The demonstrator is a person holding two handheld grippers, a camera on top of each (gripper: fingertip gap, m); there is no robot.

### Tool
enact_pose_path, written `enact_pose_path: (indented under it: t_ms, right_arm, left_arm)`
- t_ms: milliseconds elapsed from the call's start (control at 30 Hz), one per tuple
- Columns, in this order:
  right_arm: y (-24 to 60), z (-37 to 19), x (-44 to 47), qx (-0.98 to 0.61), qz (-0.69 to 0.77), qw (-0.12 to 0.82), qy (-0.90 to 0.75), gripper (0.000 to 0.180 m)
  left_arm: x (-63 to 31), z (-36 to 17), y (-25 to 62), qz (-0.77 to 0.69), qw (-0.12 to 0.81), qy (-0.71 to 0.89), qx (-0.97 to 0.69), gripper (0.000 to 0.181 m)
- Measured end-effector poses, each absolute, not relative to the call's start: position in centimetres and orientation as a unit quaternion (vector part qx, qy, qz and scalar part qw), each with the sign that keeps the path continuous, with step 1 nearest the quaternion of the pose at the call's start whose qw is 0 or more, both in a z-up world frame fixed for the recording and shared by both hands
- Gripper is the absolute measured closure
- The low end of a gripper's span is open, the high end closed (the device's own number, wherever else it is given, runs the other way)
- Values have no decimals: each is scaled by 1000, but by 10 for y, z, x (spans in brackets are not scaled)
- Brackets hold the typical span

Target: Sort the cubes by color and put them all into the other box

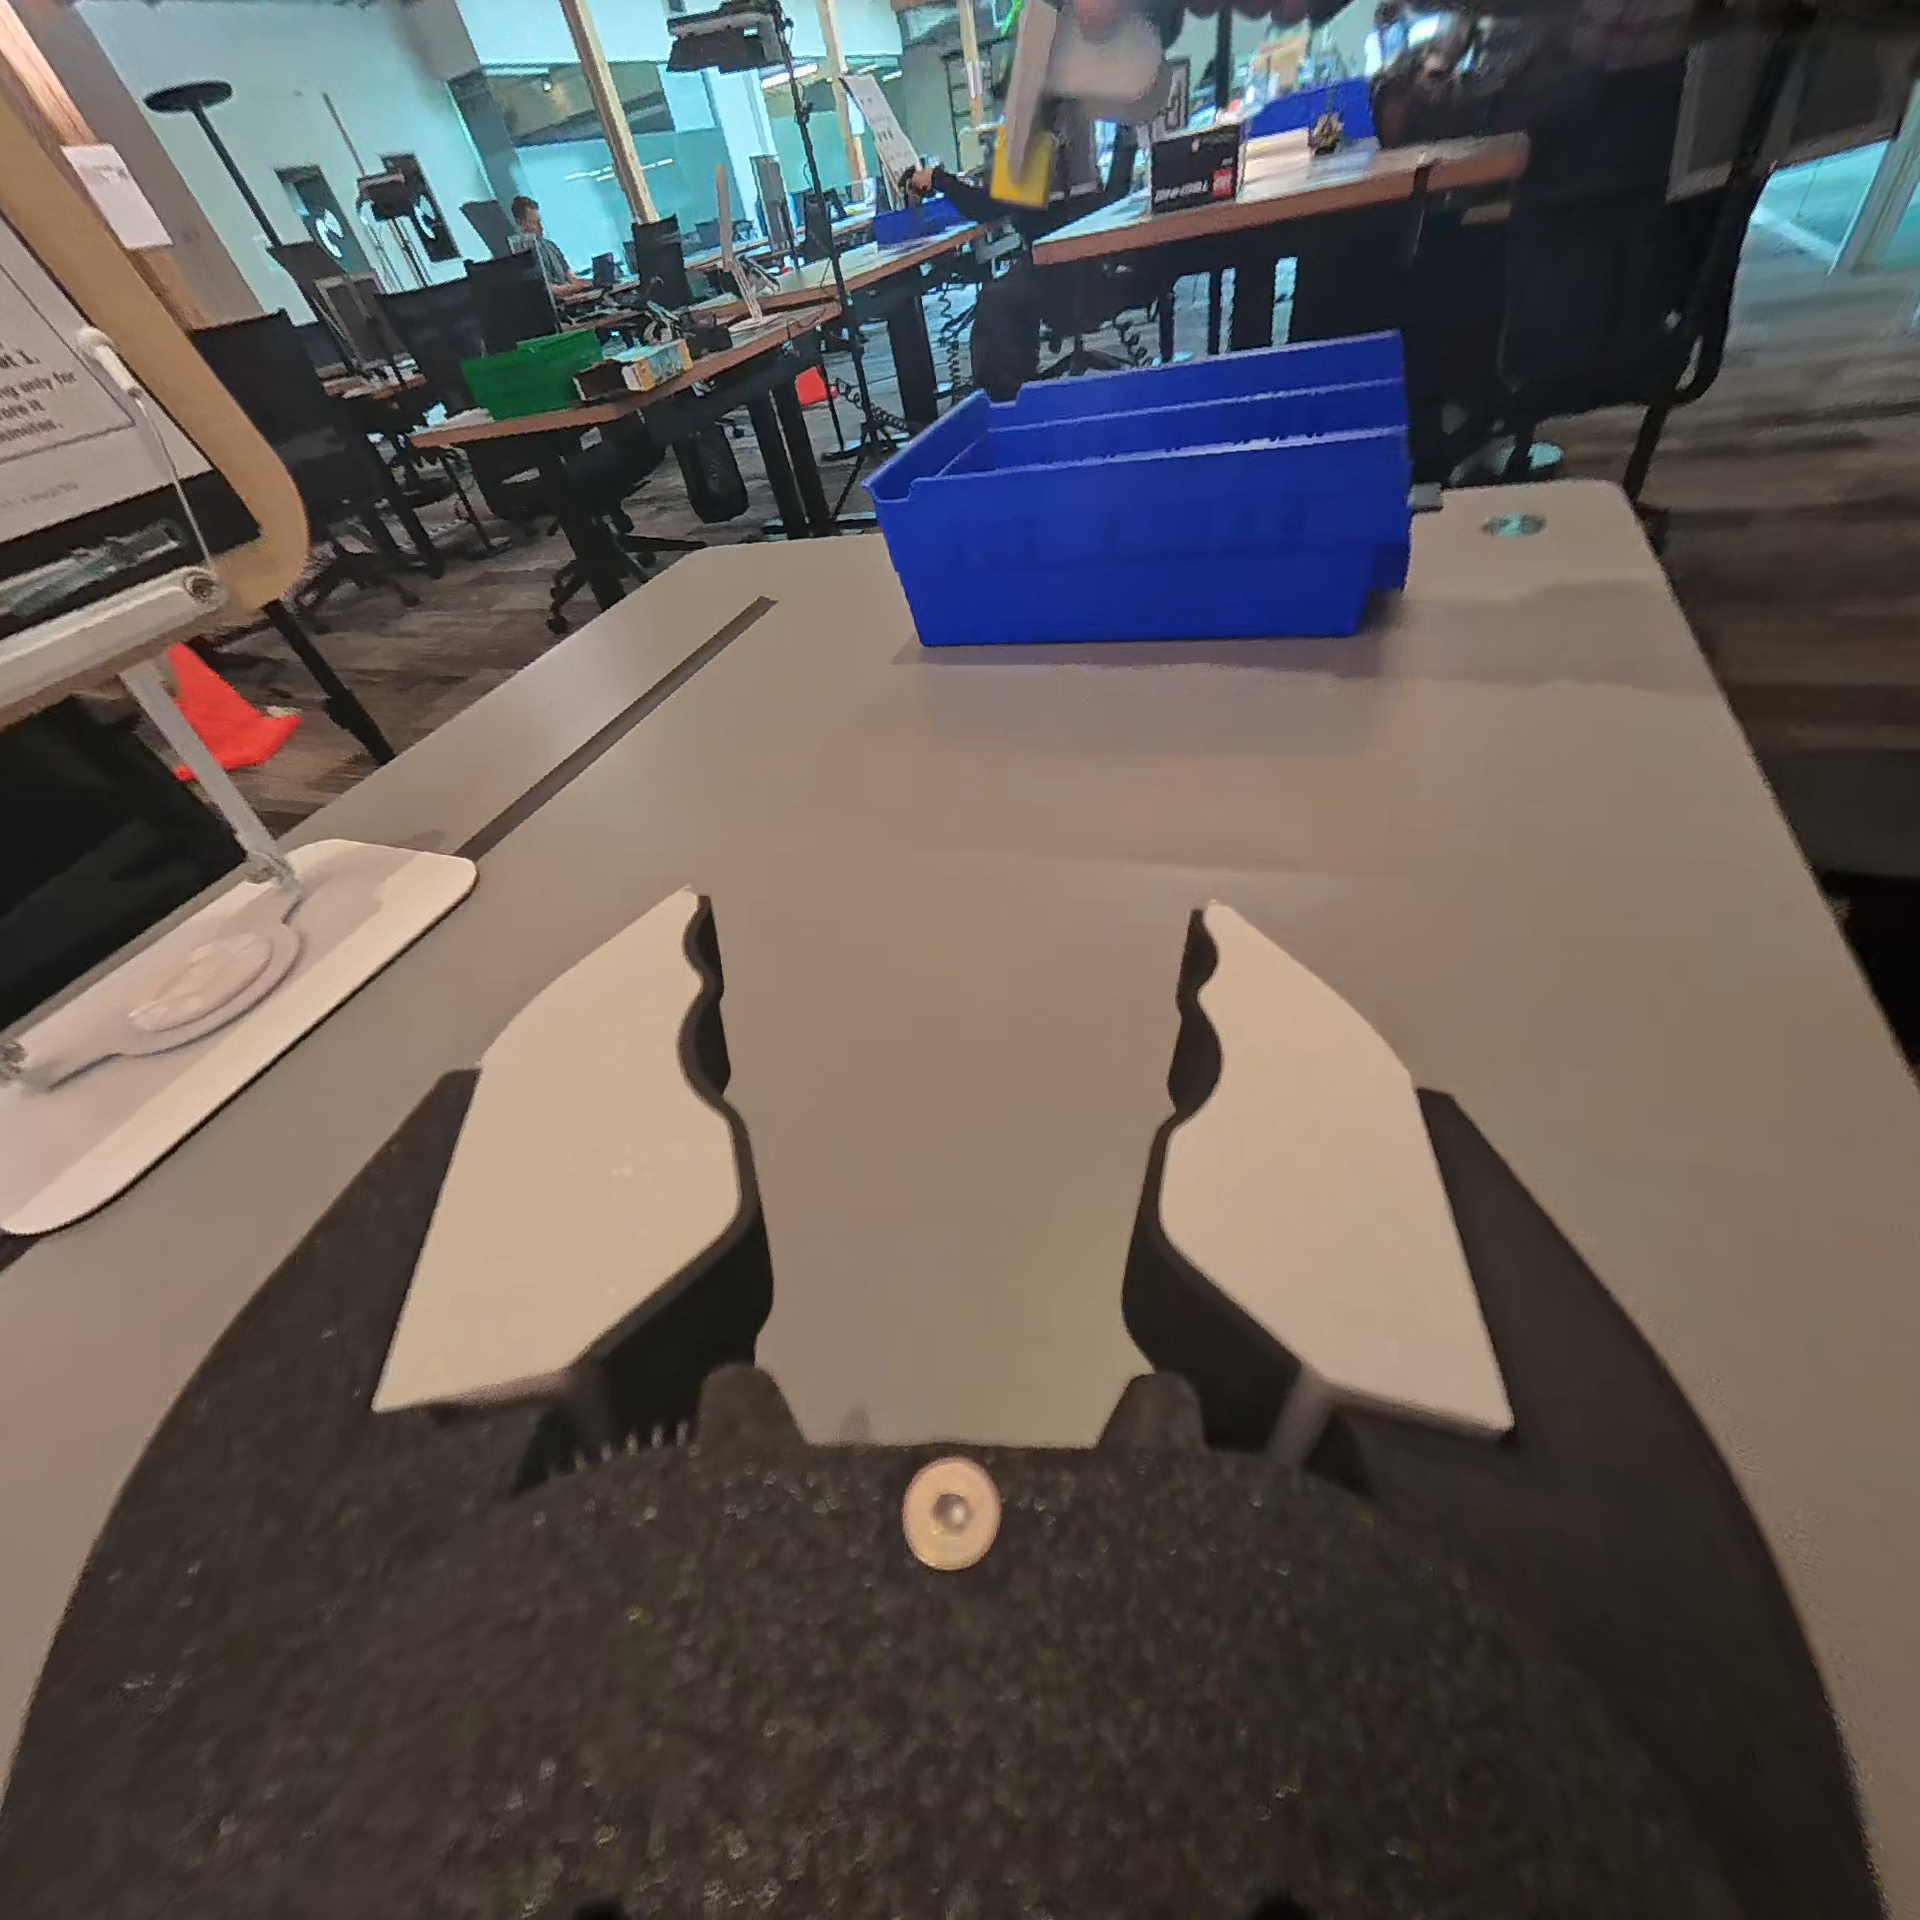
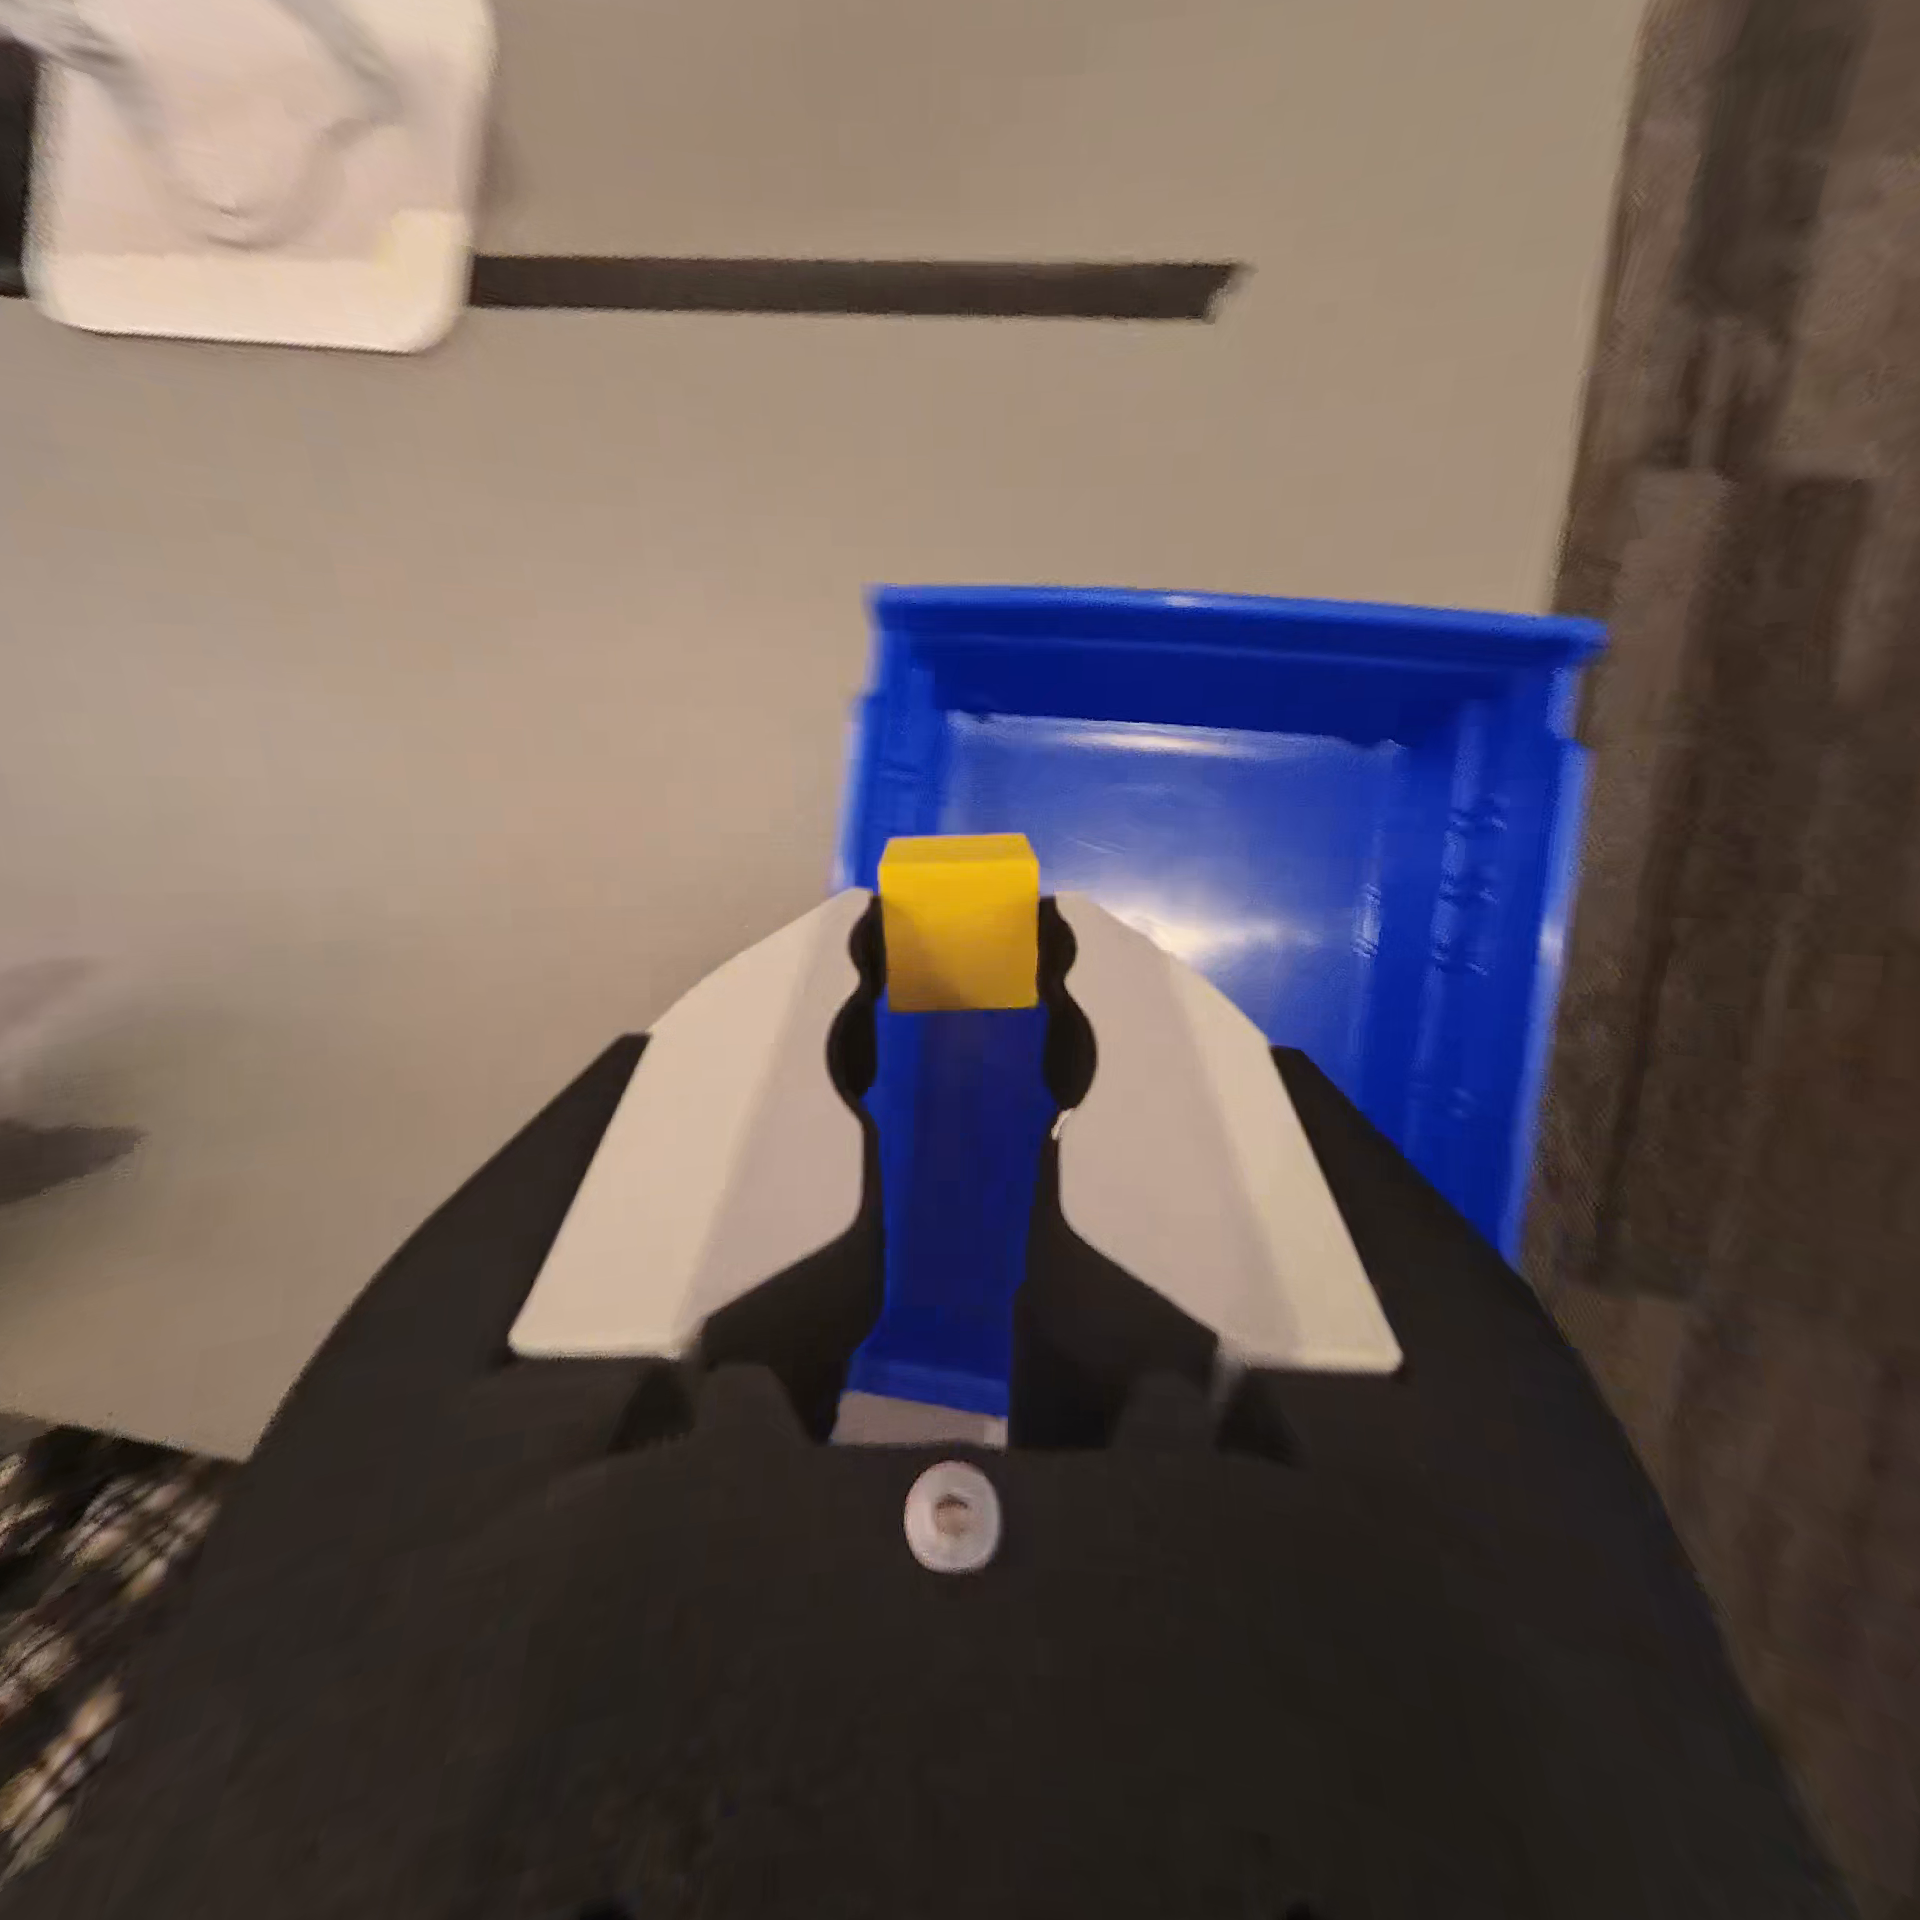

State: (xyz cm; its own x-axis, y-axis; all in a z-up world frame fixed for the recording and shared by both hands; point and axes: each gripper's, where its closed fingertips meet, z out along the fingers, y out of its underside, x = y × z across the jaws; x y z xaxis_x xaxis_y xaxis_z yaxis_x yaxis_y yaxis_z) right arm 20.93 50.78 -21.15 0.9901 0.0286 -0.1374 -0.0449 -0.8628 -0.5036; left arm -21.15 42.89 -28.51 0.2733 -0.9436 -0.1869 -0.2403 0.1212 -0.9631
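Note:
In the left wrist view two blue boxes (image 1: 1143,540) stand side by side at the far end of the grey table (image 1: 935,831); their insides are hidden. My left gripper (image 1: 951,914) is open and empty, low over the table, well short of the boxes. In the right wrist view my right gripper (image 2: 958,914) is shut on a yellow cube (image 2: 958,925) and holds it above the left wall of a blue box (image 2: 1226,831). The part of that box's floor that shows holds no cubes. The right gripper itself also appears, blurred, at the top of the left wrist view (image 1: 1039,114).
A white monitor stand base (image 1: 208,997) sits at the table's left; it also shows in the right wrist view (image 2: 260,177). A dark slot (image 2: 852,286) runs across the table. The table's right edge (image 1: 1704,727) drops to the floor. Desks and chairs stand beyond.

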Motion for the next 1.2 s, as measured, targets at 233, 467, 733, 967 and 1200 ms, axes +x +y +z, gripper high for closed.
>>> enact_pose_path:
  t_ms: [233,467,733,967,1200]
  right_arm:
    - [512,-286,272,-989,8,146,17,152]
    - [537,-351,296,-994,-18,105,18,152]
    - [547,-388,313,-994,-17,96,48,152]
    - [549,-400,316,-994,-18,97,56,152]
    - [548,-392,318,-992,-52,110,37,130]
  left_arm:
    - [-202,-292,424,-332,535,515,-582,101]
    - [-202,-301,427,-308,530,530,-587,106]
    - [-200,-309,425,-296,518,545,-589,107]
    - [-200,-311,423,-293,515,551,-587,108]
    - [-202,-308,426,-299,520,540,-590,107]
